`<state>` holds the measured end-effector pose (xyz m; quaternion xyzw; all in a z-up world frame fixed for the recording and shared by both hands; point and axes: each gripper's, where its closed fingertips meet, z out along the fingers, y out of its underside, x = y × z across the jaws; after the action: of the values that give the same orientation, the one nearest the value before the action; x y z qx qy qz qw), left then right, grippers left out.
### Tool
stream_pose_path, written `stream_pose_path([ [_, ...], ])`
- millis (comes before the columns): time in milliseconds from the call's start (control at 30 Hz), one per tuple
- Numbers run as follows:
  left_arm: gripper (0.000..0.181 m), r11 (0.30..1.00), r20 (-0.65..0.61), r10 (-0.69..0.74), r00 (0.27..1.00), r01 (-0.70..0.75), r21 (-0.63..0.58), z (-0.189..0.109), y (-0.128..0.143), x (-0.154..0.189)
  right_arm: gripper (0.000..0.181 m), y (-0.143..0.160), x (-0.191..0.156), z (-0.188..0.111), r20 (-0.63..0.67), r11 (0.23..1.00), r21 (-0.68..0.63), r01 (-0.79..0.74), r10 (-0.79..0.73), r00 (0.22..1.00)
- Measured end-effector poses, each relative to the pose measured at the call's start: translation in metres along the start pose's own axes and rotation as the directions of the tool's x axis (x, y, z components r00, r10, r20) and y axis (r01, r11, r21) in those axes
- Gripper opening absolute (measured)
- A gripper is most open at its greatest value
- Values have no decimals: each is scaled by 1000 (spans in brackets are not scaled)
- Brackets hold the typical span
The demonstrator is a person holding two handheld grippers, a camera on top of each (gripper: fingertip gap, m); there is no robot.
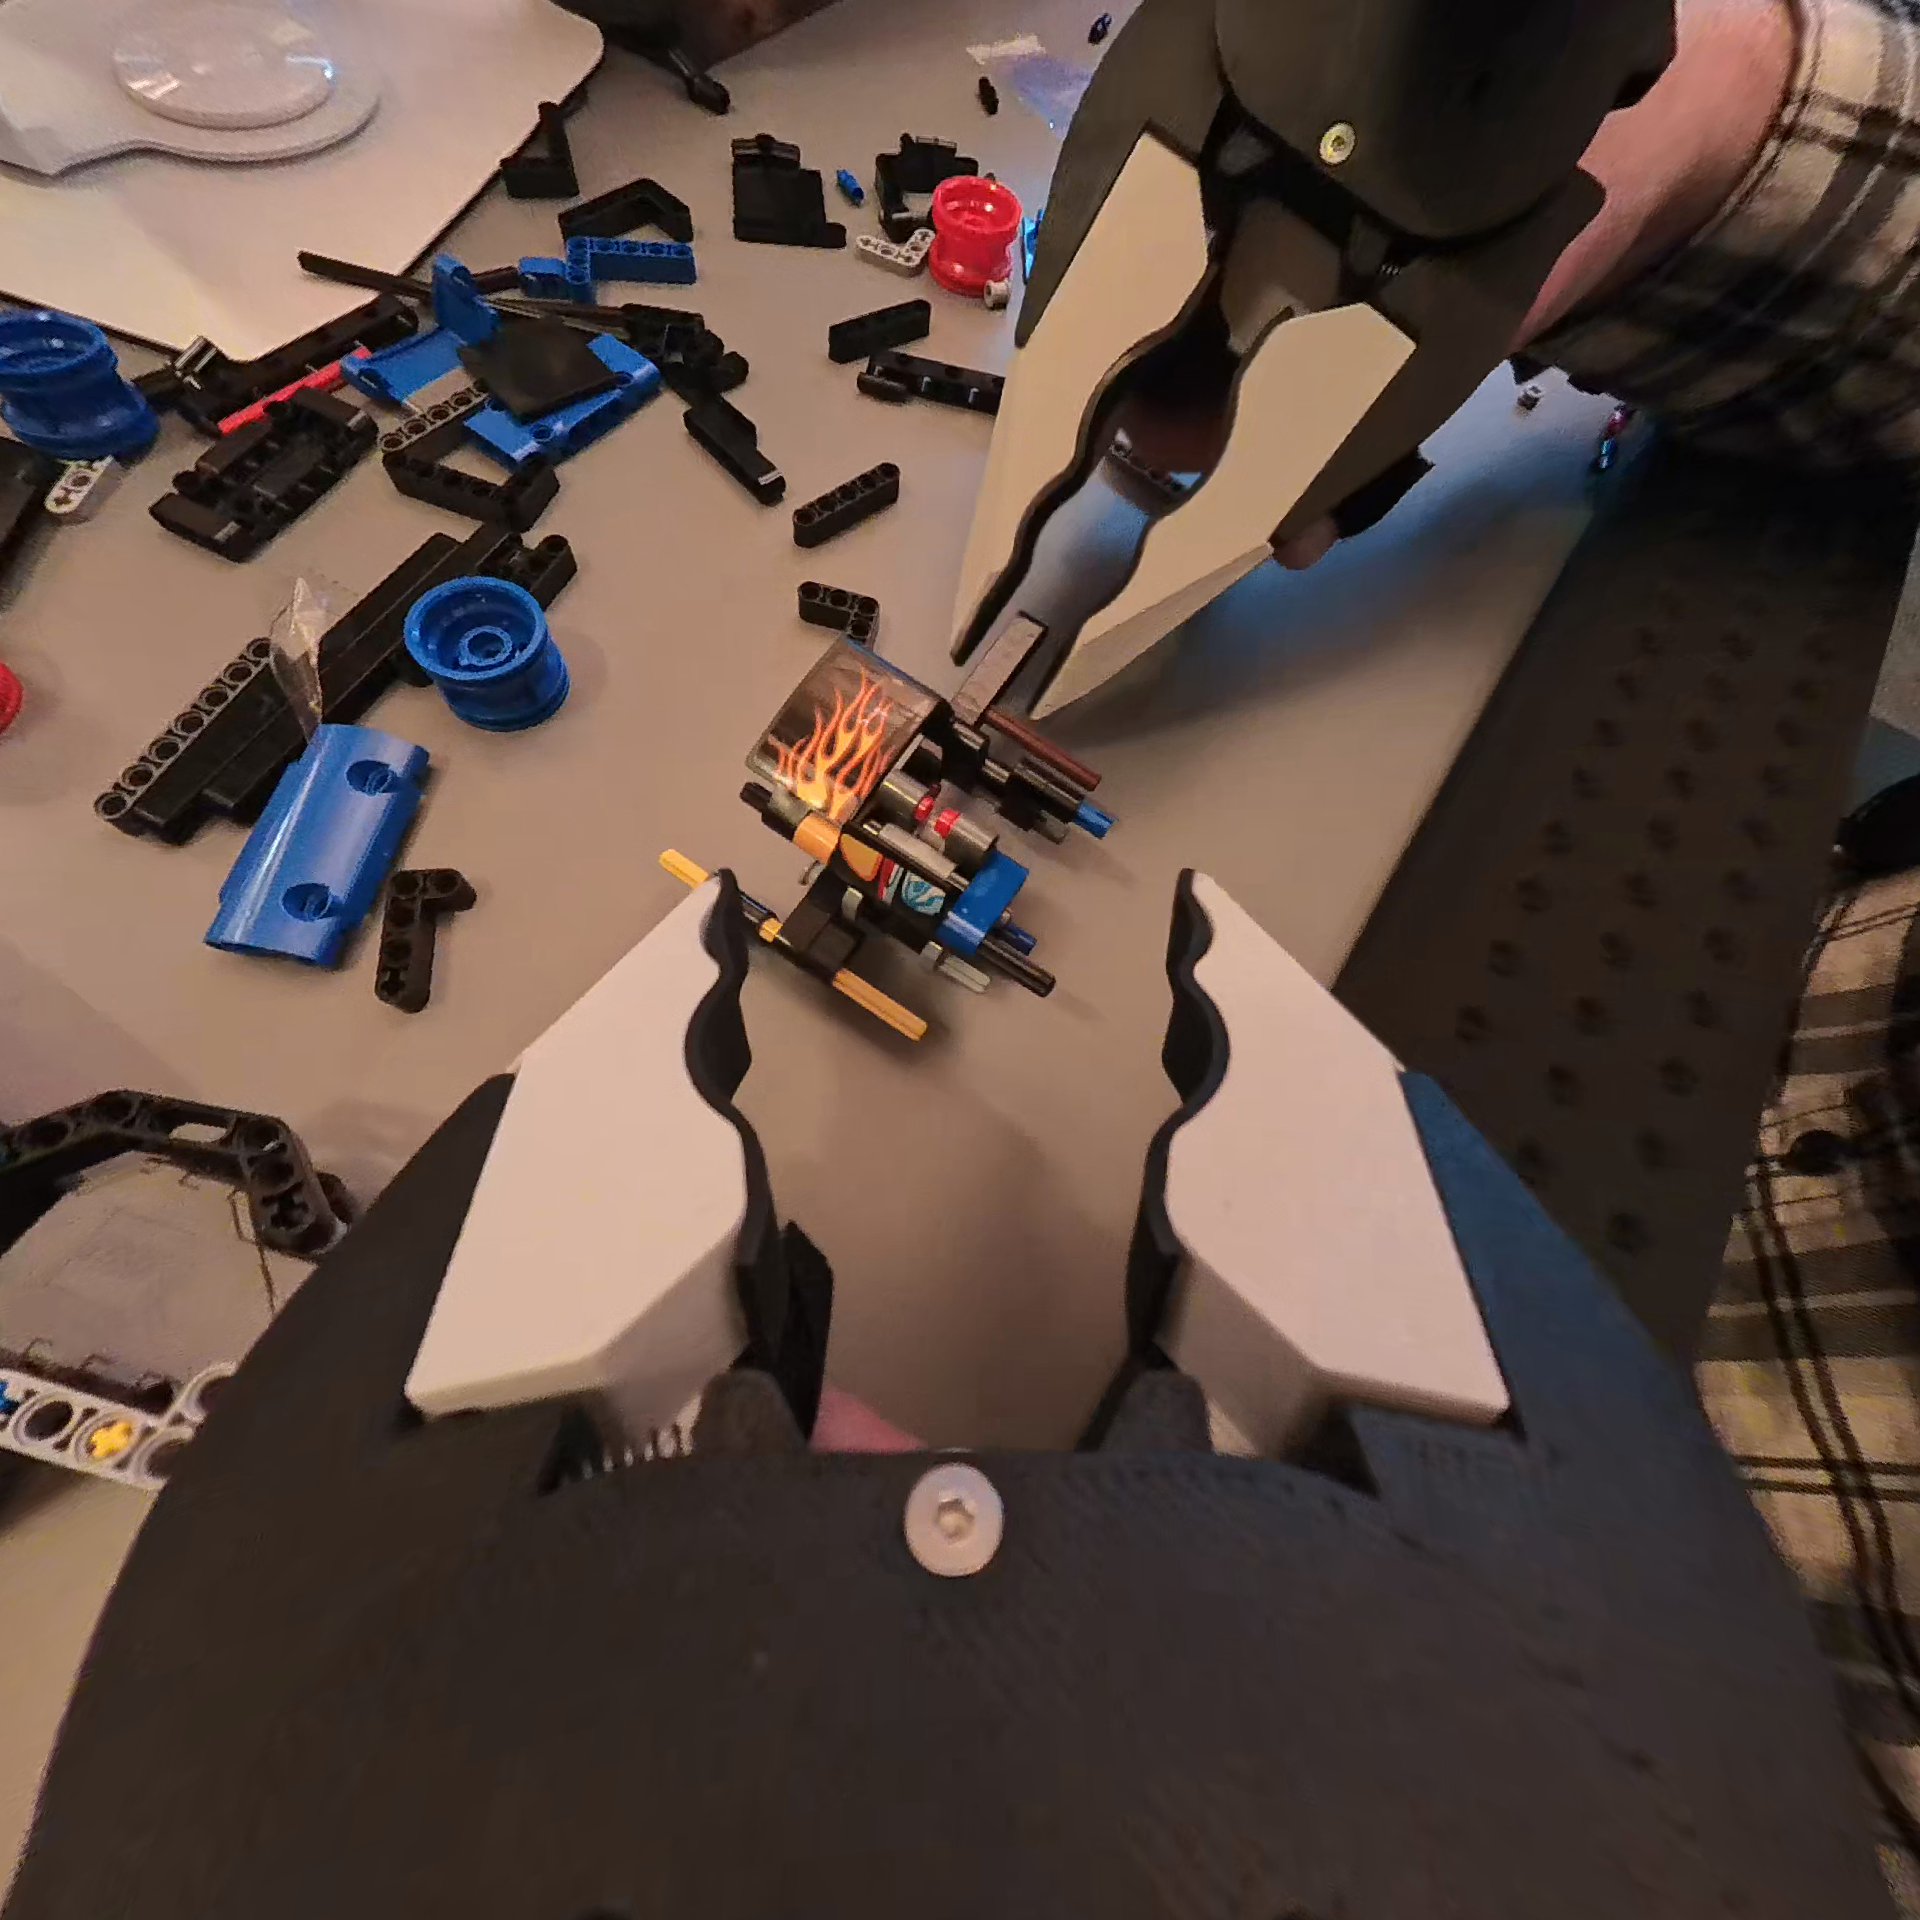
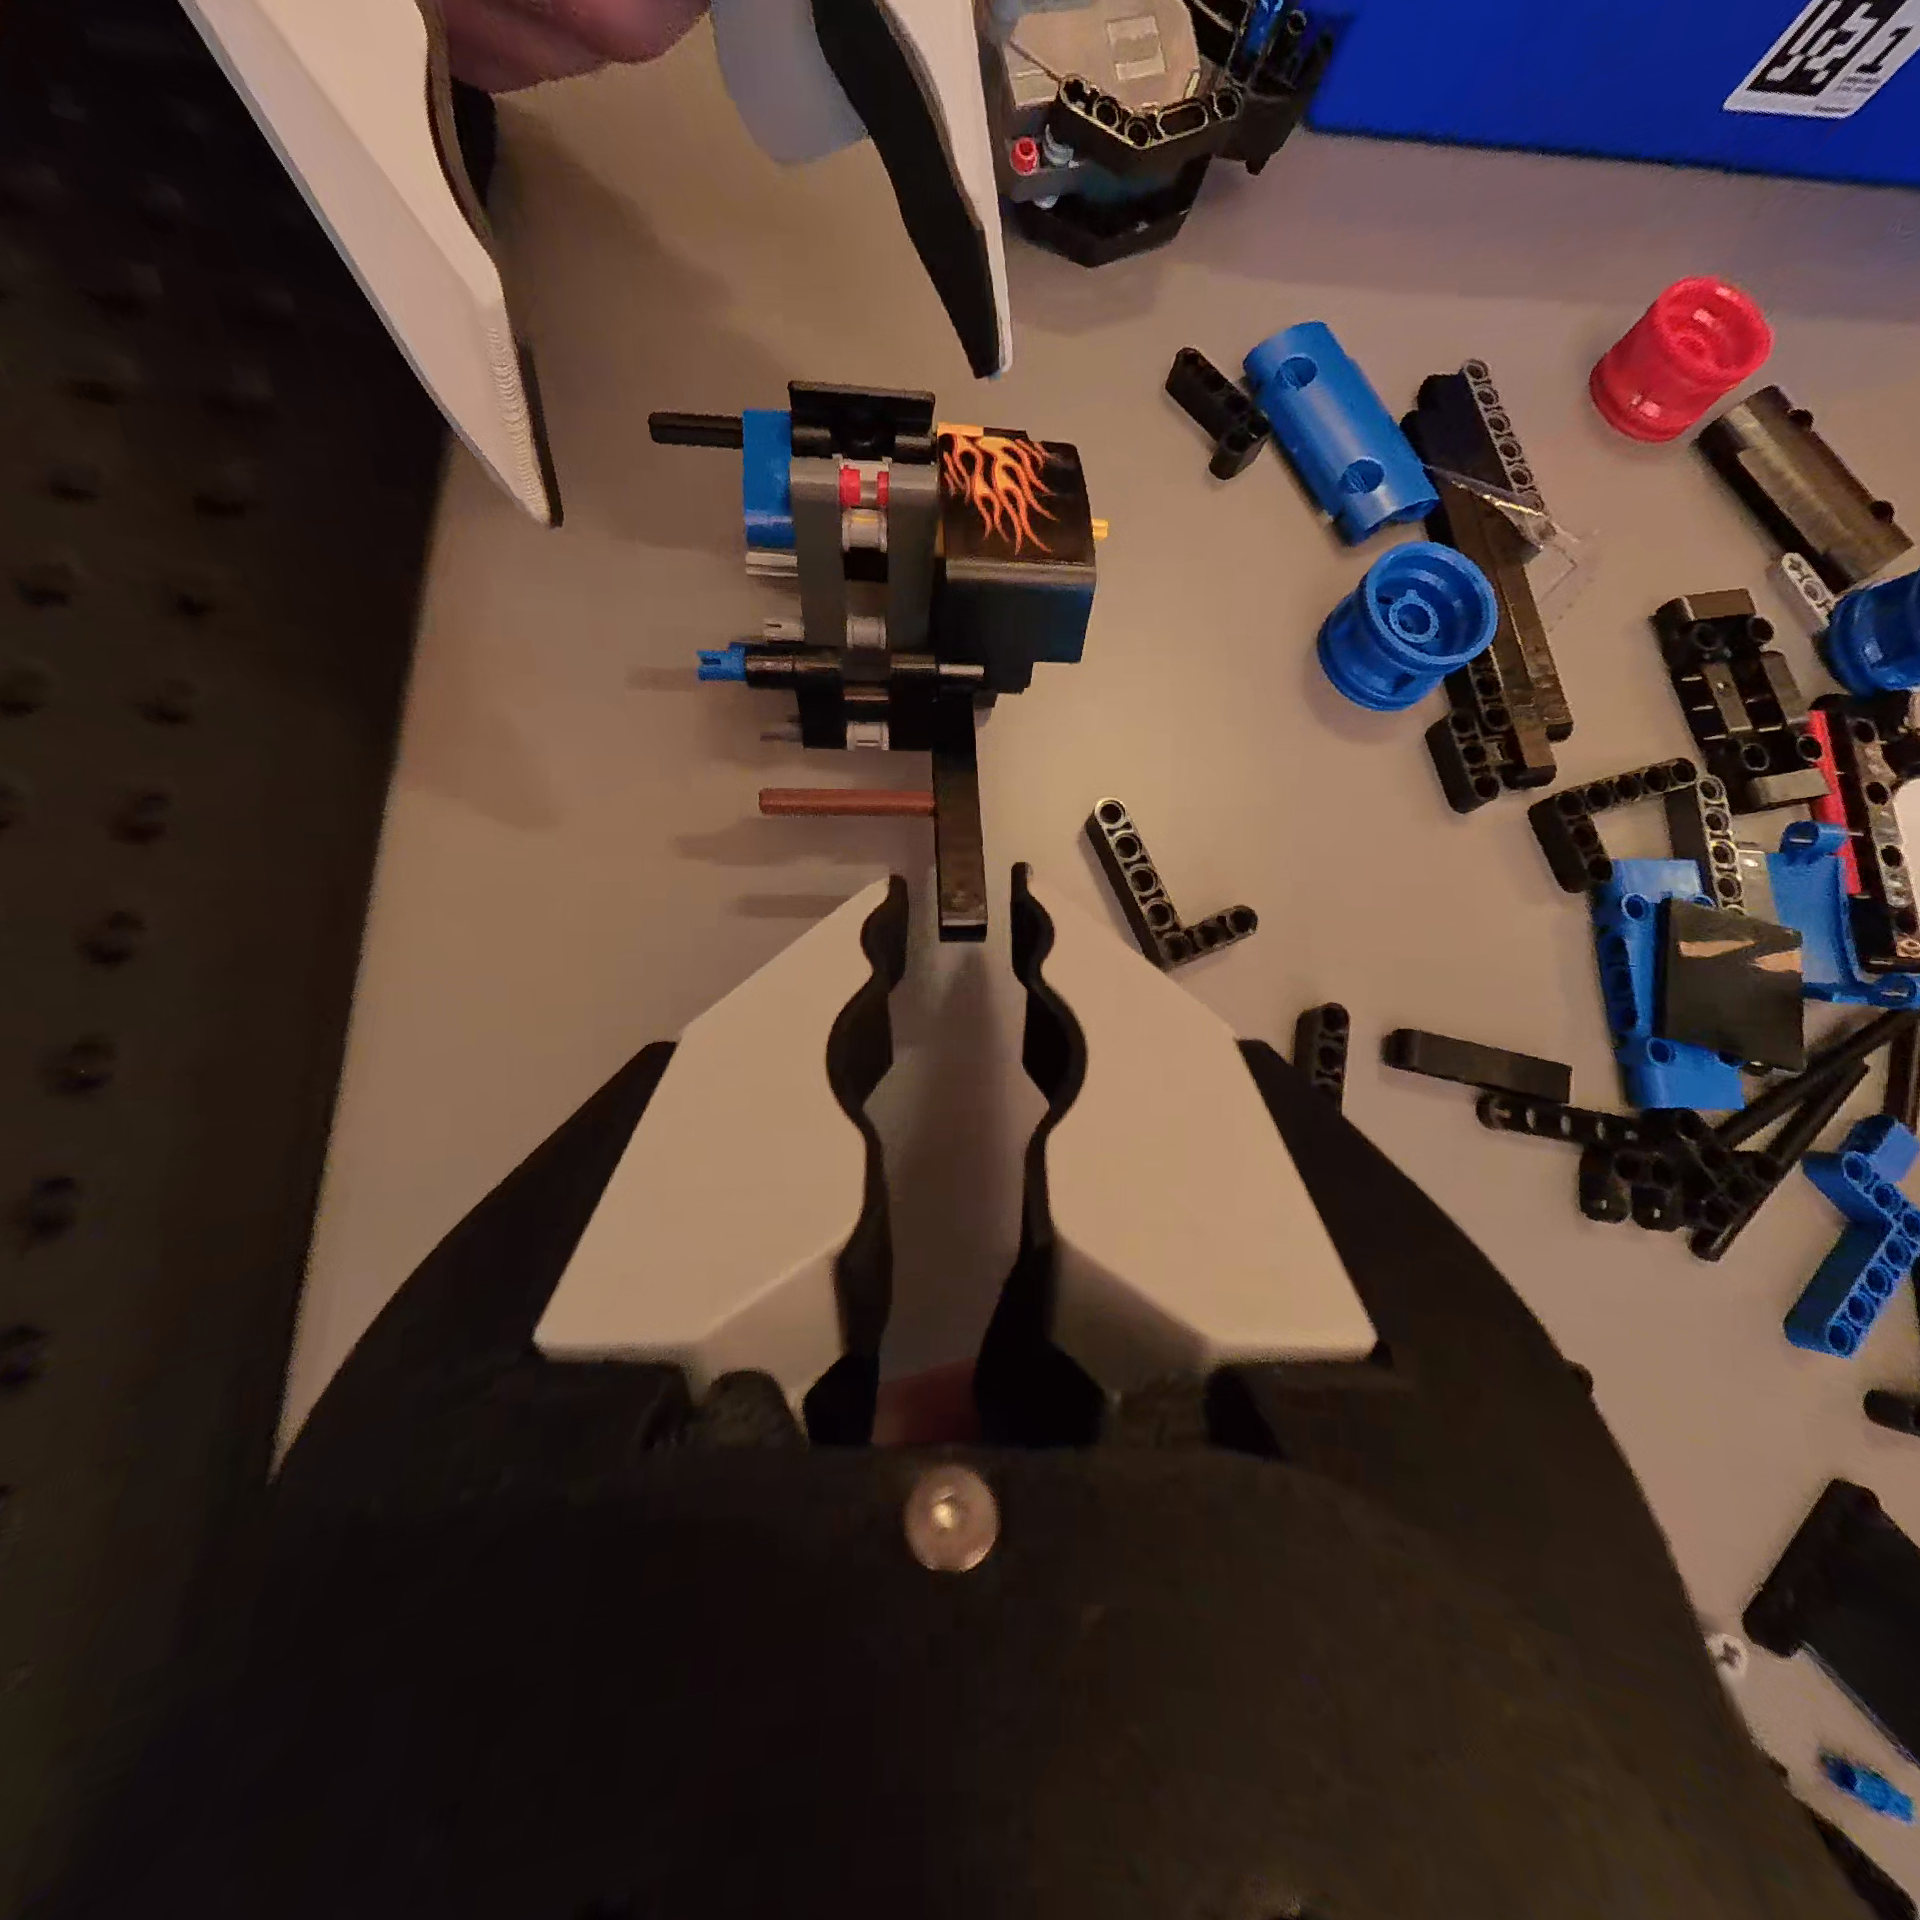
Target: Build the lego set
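A small Lego assembly (image 1: 883, 821) with a black flame-printed panel, blue and grey parts and a yellow axle lies on the grey table; it also shows in the right wrist view (image 2: 914, 561). A flat black beam (image 2: 958, 831) sticks out of it toward my right gripper (image 2: 958, 888). The jaws stand narrowly apart on either side of the beam's end, with small gaps showing. A brown axle (image 2: 847, 800) juts out beside the beam. My left gripper (image 1: 956, 883) is wide open and empty just in front of the assembly, its left fingertip (image 1: 717, 904) next to the yellow axle.
Loose black and blue beams lie scattered over the table, with a blue wheel (image 1: 488, 649), a red wheel (image 1: 971, 229) and a blue curved panel (image 1: 322, 842). A black studded mat (image 1: 1662, 831) borders the table. A black frame sub-assembly (image 2: 1132, 135) and a blue box (image 2: 1558, 73) stand farther off. The tips of one gripper are about 8 cm away from the tips of the other.
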<state>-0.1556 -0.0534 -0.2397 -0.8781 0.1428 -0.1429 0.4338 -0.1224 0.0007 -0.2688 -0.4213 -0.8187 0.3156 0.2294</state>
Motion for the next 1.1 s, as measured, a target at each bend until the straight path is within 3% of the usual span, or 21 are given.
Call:
stream_pose_path([
  [267,80,997,23,51,998,-52,50,-9,-12,1,34,8,9,-28,-87,996,-65,57,-63,994],
  [533,79,980,94,147,985,-158,121,-13,-37,2,41,19,28,-102,-263,1000,-14,-19,14,965],
  [900,78,954,104,275,956,-285,97,6,-49,5,41,89,43,-211,-494,973,63,-220,222,841],
  [1100,77,931,109,342,933,-352,95,16,-64,3,40,137,58,-245,-562,940,70,-335,315,765],
])
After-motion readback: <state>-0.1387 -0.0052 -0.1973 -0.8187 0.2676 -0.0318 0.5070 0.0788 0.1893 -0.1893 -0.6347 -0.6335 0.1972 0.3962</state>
